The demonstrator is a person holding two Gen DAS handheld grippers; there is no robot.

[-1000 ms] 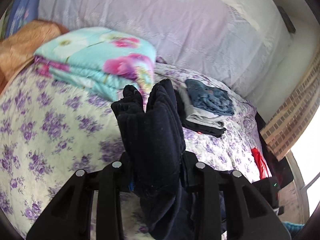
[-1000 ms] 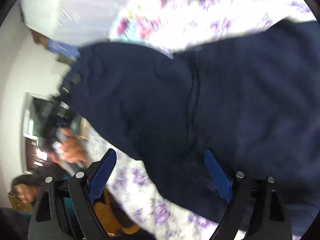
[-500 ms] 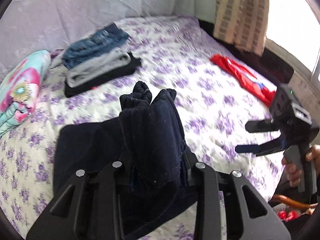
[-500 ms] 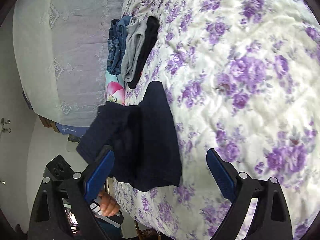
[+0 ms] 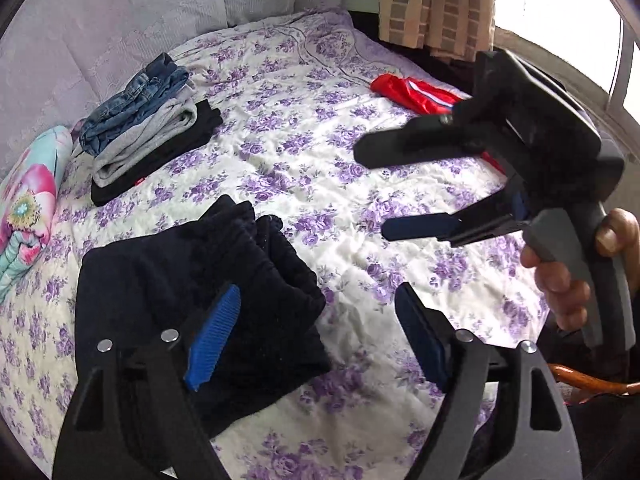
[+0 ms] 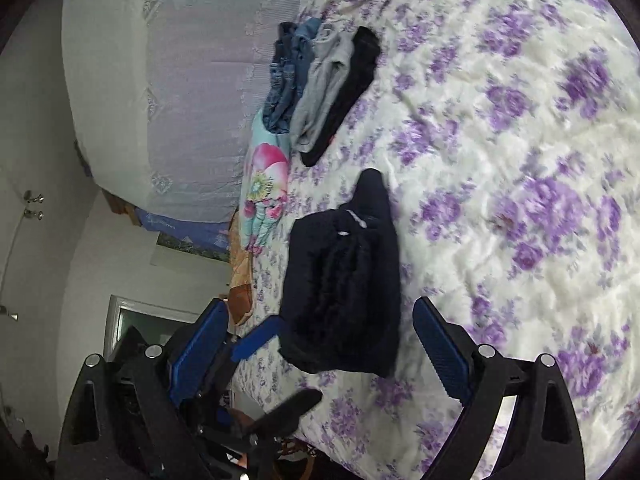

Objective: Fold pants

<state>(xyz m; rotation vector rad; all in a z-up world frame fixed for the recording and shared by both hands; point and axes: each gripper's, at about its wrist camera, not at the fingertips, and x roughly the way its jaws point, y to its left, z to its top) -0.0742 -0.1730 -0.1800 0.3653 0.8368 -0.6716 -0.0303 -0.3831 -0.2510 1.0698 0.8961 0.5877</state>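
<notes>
Our left gripper [image 5: 318, 304] has just released the navy pants [image 5: 208, 288]; they now lie folded on the bed [image 5: 360, 240] at its ten o'clock. Our right gripper [image 6: 320, 320] gapes empty.

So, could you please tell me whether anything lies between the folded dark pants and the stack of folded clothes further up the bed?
Nothing visible does: only bare floral bedspread separates the dark pants from the stack.

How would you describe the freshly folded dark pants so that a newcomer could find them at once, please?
Start at the bed with the purple-flowered quilt. Near its close edge, in front of the stack of folded clothes, lies a loosely folded bundle: the navy pants. Unlike that stack they lie alone, and nothing else there is navy.
</notes>
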